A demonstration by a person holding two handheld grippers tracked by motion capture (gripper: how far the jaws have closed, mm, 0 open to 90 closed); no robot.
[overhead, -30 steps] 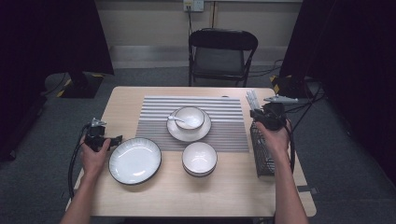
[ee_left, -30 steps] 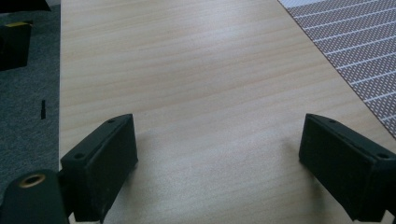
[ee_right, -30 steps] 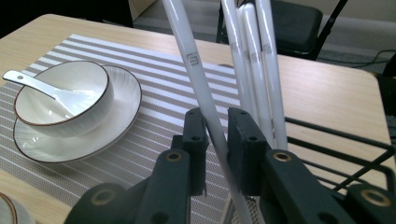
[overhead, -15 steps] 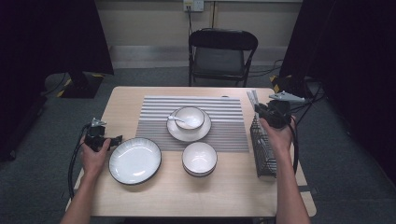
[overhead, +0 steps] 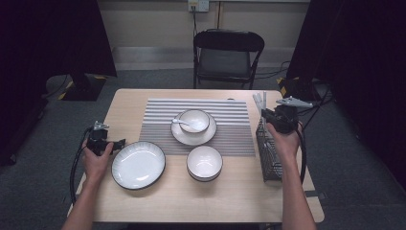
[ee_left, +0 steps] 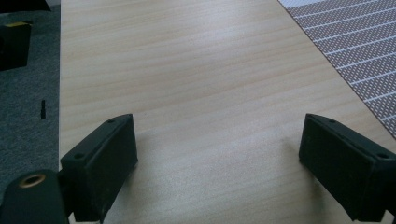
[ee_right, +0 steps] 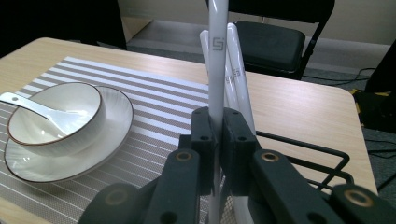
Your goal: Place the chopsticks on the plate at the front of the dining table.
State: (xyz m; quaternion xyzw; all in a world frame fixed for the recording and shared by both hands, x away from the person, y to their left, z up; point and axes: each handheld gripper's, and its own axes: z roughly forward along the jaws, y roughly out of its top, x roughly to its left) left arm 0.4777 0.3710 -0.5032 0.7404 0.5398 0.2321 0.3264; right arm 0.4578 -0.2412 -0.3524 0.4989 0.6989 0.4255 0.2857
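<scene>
On the table (overhead: 143, 201) lie 1 striped placemat (overhead: 230, 139), 1 large empty plate (overhead: 138, 164) at lower left, 2 bowls (overhead: 204, 162), 1 saucer (overhead: 184, 136) under the upper bowl, 1 white spoon (overhead: 183, 123) in that bowl, and 1 wire rack (overhead: 269, 158) at right. At least 3 white chopsticks (ee_right: 234, 51) rise from the rack. 1 black chair (overhead: 228, 55) stands at top centre.

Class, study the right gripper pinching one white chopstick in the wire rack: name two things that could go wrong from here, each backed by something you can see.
1. The right gripper is shut on one white chopstick, with other chopsticks leaning against it; lifting may drag or topple them.
2. The jaws pinch a thin, smooth stick on a short stretch, so it could pivot or slip.
3. The wire rack stands by the table edge; a sideways pull might shift it.
</scene>
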